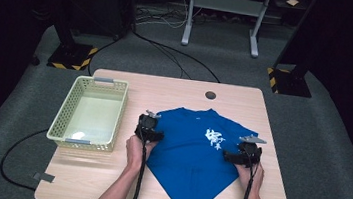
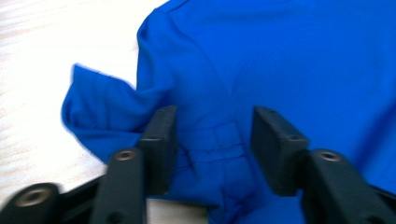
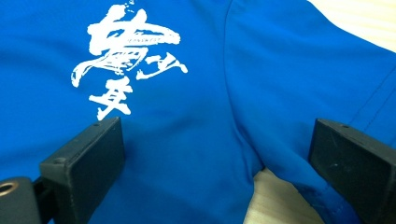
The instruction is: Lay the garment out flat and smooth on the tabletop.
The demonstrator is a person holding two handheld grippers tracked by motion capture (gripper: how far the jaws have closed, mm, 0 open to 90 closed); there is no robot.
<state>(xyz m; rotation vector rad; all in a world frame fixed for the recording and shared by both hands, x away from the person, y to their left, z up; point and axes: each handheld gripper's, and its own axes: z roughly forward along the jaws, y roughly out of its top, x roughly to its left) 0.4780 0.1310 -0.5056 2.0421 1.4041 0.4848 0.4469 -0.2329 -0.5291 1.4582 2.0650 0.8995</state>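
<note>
Left gripper point(image 1: 152, 136) | open over shirt point(image 1: 193, 152) edge | right gripper point(image 1: 231, 157) likewise

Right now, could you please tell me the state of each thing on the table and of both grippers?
Shirt: spread flat, print up, left sleeve bunched.
Basket: upright, empty.
Left gripper: open, jaws astride shirt fabric.
Right gripper: open wide over the shirt.
</note>
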